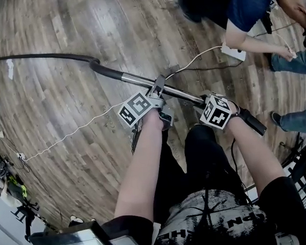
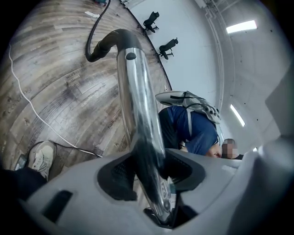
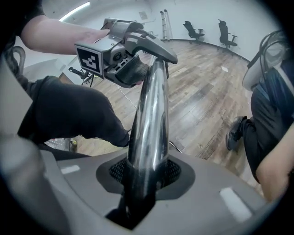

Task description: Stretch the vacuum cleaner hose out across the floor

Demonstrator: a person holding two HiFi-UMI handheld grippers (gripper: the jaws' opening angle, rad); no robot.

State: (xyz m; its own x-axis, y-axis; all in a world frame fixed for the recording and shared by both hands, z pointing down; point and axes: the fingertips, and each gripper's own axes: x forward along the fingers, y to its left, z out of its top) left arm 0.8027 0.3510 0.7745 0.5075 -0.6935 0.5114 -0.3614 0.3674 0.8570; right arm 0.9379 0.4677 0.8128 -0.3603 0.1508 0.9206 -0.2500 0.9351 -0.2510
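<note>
While the right gripper (image 3: 142,183) clamps the wand (image 3: 149,114) and the left gripper (image 2: 147,179) holds its jaws open around it, the hose (image 1: 47,56) beyond lies curved, not yet stretched.

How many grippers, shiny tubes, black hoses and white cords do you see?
2 grippers: left gripper, right gripper
1 shiny metal tube
1 black hose
1 white cord
Total: 5

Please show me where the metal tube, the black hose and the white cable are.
metal tube (image 1: 179,92): head view, its shiny middle stretch.
black hose (image 1: 47,56): head view, the middle of its long curve.
white cable (image 1: 66,134): head view, the middle of its straight run.
</note>
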